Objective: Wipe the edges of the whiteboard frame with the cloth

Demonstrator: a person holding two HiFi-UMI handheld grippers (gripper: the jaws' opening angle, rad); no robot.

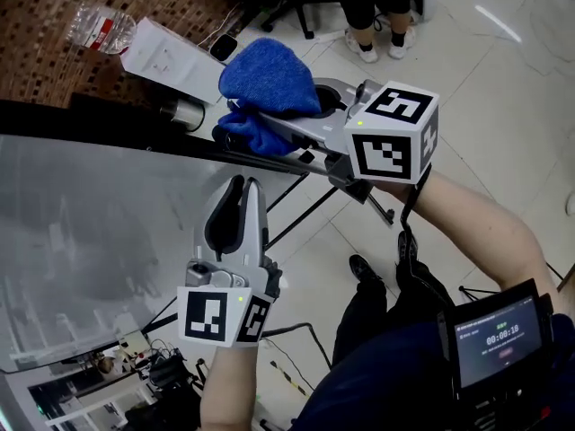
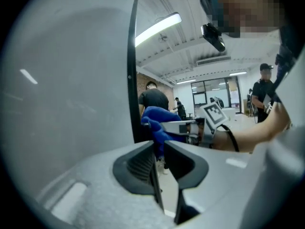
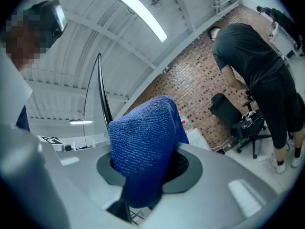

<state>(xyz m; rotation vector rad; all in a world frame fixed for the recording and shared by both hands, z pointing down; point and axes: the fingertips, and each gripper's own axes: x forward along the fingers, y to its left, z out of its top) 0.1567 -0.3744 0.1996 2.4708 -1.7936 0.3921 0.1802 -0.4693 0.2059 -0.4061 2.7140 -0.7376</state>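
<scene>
While cloth (image 1: 268,74) sits at the whiteboard frame (image 1: 108,126): wipe step is in hand, I judge. Cloth looks laid against the frame near its right end in the head view; can't swear it's touching.
Right gripper (image 1: 260,122): jaws clamped on the blue cloth, which bulges up btwn & over them.
Left gripper (image 1: 244,196): jaws a slit apart, nothing btwn them. It hangs on my side of the frame, over the board face (image 1: 81,232).
Next move: prob. slide cloth along the frame w/ steady pressure, keeping grip firm so it doesn't drag loose. Left could steady the board, but that's my guess only.
Progress: can't tell how much of the frame is done; no visible diff clean vs. dirty.
Count: 1 cloth, 1 whiteboard, 2 grippers.
Beyond the frame: 1 plastic bottle (image 1: 99,30), 1 white box (image 1: 171,57).
</scene>
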